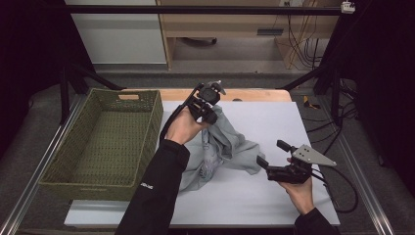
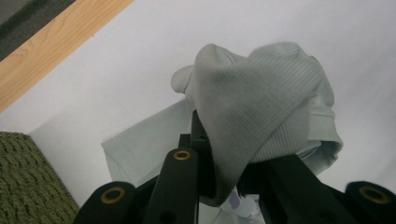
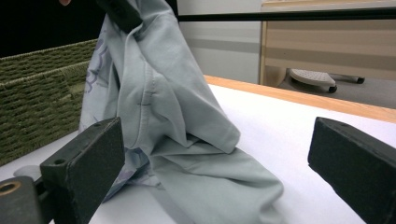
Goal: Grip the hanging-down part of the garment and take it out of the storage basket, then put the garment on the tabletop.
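Pinching a bunched fold of the pale grey garment (image 1: 222,142) in the left gripper (image 1: 207,105), lifting it into a peak over the middle of the white tabletop (image 1: 274,122), lower folds trailing down and near. Waiting with the right gripper (image 1: 274,155), fingers (image 3: 86,163) spread wide, gripping nothing, just right of the cloth's near hem. Green woven basket (image 1: 105,142) lying left, nearer the left gripper.

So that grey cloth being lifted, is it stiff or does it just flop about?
Probably floppy: the grey cloth hangs in soft folds from the left gripper, its lower part still pooled on the table. It seems light, since one pinched corner holds it up. Likely it would bunch rather than slide if pushed.
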Motion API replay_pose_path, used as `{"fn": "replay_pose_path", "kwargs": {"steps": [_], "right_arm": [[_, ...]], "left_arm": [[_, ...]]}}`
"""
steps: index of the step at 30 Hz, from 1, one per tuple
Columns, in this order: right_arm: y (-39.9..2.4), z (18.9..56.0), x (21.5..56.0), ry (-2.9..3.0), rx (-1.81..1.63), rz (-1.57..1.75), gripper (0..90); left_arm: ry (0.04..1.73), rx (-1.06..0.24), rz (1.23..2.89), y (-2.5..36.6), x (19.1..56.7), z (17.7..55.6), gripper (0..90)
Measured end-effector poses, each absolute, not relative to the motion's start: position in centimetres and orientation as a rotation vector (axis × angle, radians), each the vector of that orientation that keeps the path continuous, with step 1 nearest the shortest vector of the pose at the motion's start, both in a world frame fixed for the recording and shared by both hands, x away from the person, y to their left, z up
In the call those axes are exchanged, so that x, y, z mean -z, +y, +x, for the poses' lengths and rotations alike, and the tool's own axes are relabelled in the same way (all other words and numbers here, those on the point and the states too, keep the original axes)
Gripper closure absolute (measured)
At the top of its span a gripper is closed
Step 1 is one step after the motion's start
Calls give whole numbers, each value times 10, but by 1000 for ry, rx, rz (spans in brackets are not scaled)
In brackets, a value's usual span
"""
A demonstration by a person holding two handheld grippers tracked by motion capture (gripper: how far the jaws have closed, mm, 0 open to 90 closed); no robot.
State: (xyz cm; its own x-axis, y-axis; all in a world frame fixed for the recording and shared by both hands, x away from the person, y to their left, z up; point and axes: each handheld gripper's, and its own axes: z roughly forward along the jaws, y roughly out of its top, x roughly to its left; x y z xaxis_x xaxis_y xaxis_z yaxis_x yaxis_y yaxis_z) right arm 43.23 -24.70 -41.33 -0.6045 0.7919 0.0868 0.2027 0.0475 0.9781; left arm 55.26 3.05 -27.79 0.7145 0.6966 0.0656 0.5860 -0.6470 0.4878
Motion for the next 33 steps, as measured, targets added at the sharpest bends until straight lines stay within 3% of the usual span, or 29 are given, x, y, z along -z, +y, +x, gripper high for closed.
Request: {"fn": "replay_pose_path", "kwargs": {"steps": [20,22,24,25,26,33], "right_arm": [[-265,428,425,1853,-1562,1000,31],[-266,428,425,1854,-1561,1008,30],[-267,427,425,1850,-1567,1015,29],[-267,427,425,1850,-1567,1015,29],[-267,427,426,1854,-1568,1015,27],[-268,427,425,1854,-1574,1014,24]], "left_arm": [[969,-279,2492,28,355,549,767],[954,-276,2497,26,357,548,720],[929,-279,2497,27,357,546,565],[930,-281,2472,27,356,545,565],[927,-292,2446,29,353,543,452],[905,-357,2270,44,332,529,281]]}}
